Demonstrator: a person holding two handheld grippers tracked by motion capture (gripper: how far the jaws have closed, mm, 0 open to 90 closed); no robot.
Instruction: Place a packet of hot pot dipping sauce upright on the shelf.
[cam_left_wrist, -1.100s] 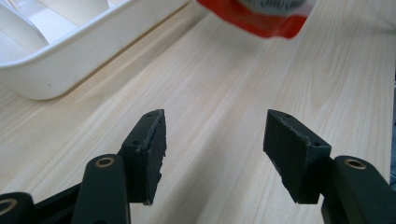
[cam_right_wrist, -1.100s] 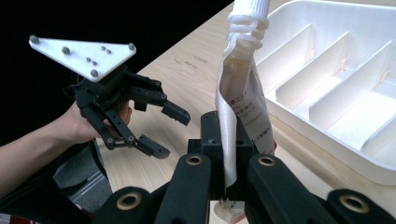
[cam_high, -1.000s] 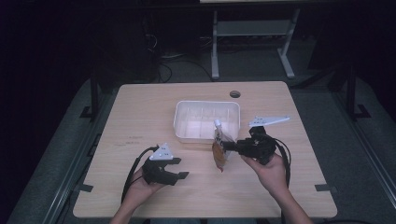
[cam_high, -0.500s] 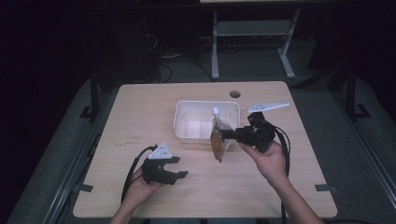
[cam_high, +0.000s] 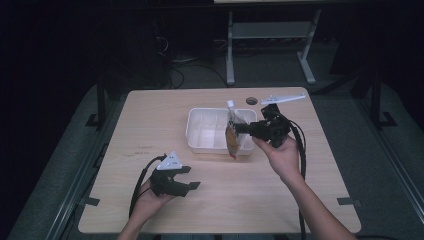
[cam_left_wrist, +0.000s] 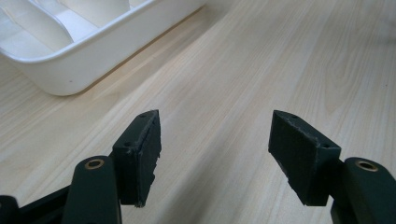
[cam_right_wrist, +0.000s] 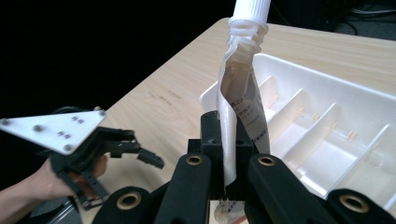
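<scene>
The right claw (cam_high: 239, 128) is clamped on a pouch (cam_high: 232, 136), pinching its flat middle so the pouch hangs upright with its white cap at 12 o'clock; in the high view the pouch sits over the 3 o'clock end of the tray (cam_high: 197, 142), its lower edge near the front rim. The left claw (cam_high: 188, 177) rests at 7 o'clock on the worktop (cam_high: 300, 185), jaws spread wide and holding nothing, well apart from the tray.

The likely trouble, as I judge it: the pouch is soft, crinkled film, twisted under the cap, and the grip is narrow; it could slip or swing, and the bottom edge could catch on the rim or on a divider and fold over instead of dropping into a slot. Whether the bottom already touches the tray I cannot tell from above.

The tray is smooth, rigid white plastic, rectangular with rounded corners and thin upright dividers; the pouch is glossy, printed, tapering to a ribbed cap (cam_right_wrist: 252, 9); the worktop is pale matt wood grain; the claw pads (cam_left_wrist: 145, 144) are dull black blocks.
</scene>
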